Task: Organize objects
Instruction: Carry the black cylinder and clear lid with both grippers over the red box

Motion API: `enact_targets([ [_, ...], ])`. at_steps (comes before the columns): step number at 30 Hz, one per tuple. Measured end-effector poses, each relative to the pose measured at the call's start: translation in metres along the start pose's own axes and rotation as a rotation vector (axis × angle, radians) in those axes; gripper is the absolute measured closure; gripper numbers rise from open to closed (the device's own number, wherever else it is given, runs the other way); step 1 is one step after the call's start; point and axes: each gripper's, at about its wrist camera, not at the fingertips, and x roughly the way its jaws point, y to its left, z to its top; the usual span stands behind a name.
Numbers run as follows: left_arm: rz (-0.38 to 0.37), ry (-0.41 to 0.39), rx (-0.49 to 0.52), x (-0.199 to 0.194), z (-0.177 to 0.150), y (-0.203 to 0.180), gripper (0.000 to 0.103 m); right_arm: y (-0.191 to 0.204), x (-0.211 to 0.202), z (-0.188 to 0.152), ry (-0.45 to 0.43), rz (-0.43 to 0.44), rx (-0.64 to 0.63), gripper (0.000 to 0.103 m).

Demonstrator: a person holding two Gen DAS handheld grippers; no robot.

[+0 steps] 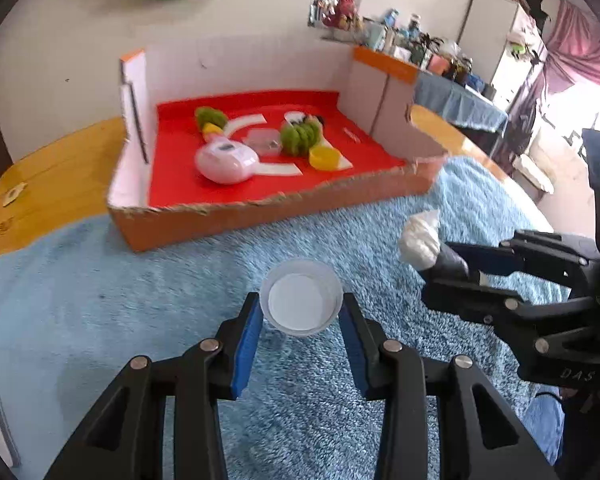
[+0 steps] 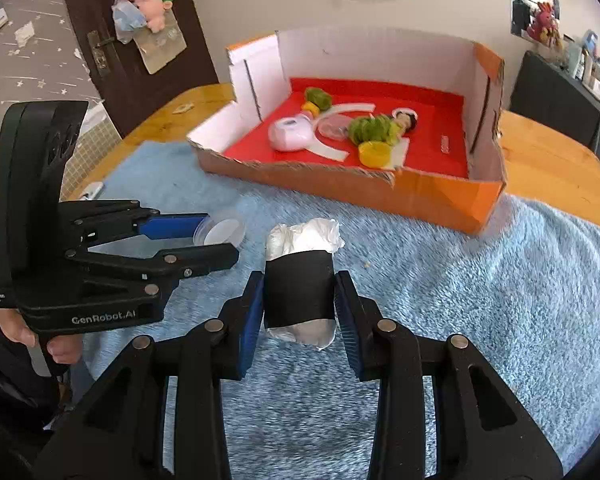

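— What's on the worktop (image 2: 560,168)?
— A blue rug (image 2: 480,280), then the cardboard box (image 2: 380,196) beyond.
— And the tongs?
— Both angle downward. The right tongs (image 2: 299,300) pinch a black-wrapped white bundle (image 2: 300,292); the left tongs (image 1: 301,316) clamp a clear plastic cup (image 1: 301,298).

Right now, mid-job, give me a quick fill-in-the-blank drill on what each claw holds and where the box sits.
1. The left claw grips a clear plastic ____ with a white bottom.
2. The right claw grips a white bundle wrapped in a ____ band.
3. The cardboard box has a ____ floor.
4. The yellow cup lies ____ the box.

Missing words: cup; black; red; inside
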Motion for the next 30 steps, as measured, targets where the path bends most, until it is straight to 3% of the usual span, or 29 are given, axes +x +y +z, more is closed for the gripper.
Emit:
enact_targets([
  [8, 0.012, -0.067, -0.012, -0.022, 0.014, 0.004, 0.062, 0.008, -0.015, 0.016, -0.052, 0.004, -0.024, 0.069],
  [30, 0.034, -0.124, 0.014, -0.022, 0.072, 0.001, 0.062, -0.007, -0.019, 0.067, -0.118, -0.032, -0.034, 0.069],
])
